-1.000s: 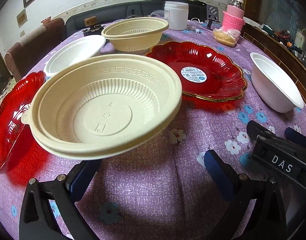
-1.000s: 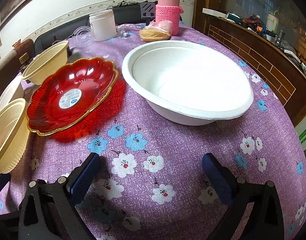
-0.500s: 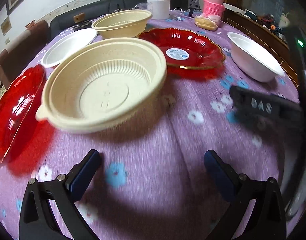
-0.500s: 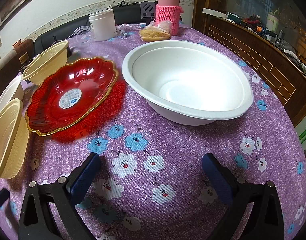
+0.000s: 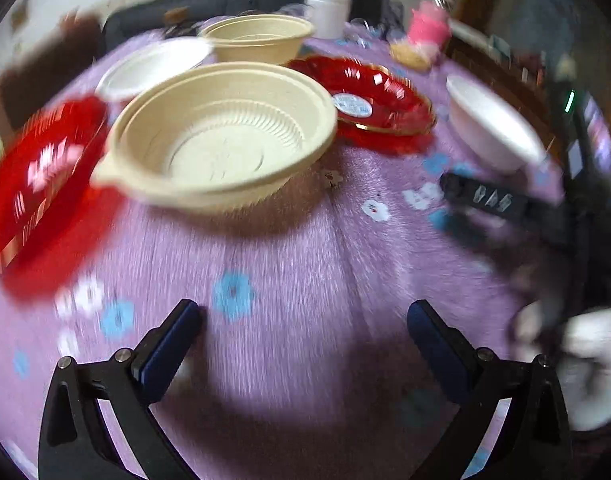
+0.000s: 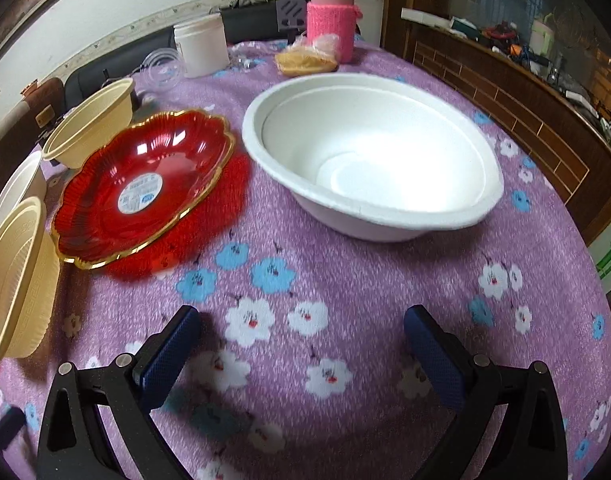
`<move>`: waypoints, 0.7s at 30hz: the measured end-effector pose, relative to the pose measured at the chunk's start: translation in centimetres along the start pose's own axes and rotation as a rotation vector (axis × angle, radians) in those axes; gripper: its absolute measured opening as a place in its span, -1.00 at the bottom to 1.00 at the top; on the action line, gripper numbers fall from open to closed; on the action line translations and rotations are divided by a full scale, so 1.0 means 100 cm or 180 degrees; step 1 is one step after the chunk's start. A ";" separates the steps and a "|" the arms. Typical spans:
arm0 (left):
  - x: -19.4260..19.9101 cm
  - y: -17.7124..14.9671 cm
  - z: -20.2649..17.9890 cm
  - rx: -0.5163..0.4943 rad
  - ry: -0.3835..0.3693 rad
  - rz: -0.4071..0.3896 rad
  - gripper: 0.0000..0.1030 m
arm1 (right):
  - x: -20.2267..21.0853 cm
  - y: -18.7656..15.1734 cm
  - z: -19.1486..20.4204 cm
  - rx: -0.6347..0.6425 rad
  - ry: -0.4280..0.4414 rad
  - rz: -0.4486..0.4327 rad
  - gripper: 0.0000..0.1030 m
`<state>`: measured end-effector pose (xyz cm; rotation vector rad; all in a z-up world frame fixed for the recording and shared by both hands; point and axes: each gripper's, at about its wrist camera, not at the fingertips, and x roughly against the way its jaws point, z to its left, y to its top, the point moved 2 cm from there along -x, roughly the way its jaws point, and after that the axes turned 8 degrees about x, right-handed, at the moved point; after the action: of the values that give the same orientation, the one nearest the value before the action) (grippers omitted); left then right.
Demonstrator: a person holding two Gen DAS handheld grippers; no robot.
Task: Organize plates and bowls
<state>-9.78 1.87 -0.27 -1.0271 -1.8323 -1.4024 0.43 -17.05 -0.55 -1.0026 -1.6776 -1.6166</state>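
Observation:
A near cream bowl [image 5: 221, 136] [image 6: 13, 280] sits on the purple tablecloth, with a second cream bowl [image 5: 257, 38] [image 6: 93, 124] behind it. A gold-rimmed red plate [image 5: 365, 100] [image 6: 145, 188] lies mid-table and another red plate [image 5: 37, 188] at the left. One white bowl [image 6: 369, 156] [image 5: 493, 128] sits just ahead of my right gripper [image 6: 301, 344], which is open and empty. Another white bowl [image 5: 153, 64] is at the far left. My left gripper [image 5: 305, 344] is open and empty, back from the near cream bowl. The left wrist view is blurred.
A white jar [image 6: 201, 50], a pink-sleeved flask [image 6: 331, 20] and a bag of food [image 6: 307, 60] stand at the table's far side. A wooden counter [image 6: 505, 92] runs along the right. The right gripper's body [image 5: 489, 200] shows at the right of the left wrist view.
My left gripper has let go of the near cream bowl and pulled back from it; the bowl now rests on the cloth. My right gripper has barely moved.

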 end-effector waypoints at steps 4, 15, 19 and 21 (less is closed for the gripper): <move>0.044 -0.015 0.029 0.0242 -0.0268 -0.0316 1.00 | 0.005 -0.010 0.003 0.0192 0.0122 0.0000 0.98; 0.149 -0.022 0.168 0.0775 -0.0216 -0.0844 1.00 | 0.057 -0.032 0.009 0.0382 0.0372 -0.0351 0.96; 0.171 -0.014 0.214 0.0990 -0.0019 -0.1046 1.00 | 0.103 -0.022 0.045 0.0569 0.0666 -0.0669 0.96; 0.177 -0.004 0.232 0.1083 0.0068 -0.1057 1.00 | 0.120 -0.020 0.073 0.0706 0.1029 -0.0692 0.97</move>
<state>-19.49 28.07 8.21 -0.5529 -2.2025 -1.2111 -7.12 -8.41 7.76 -0.4356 -1.7347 -1.5831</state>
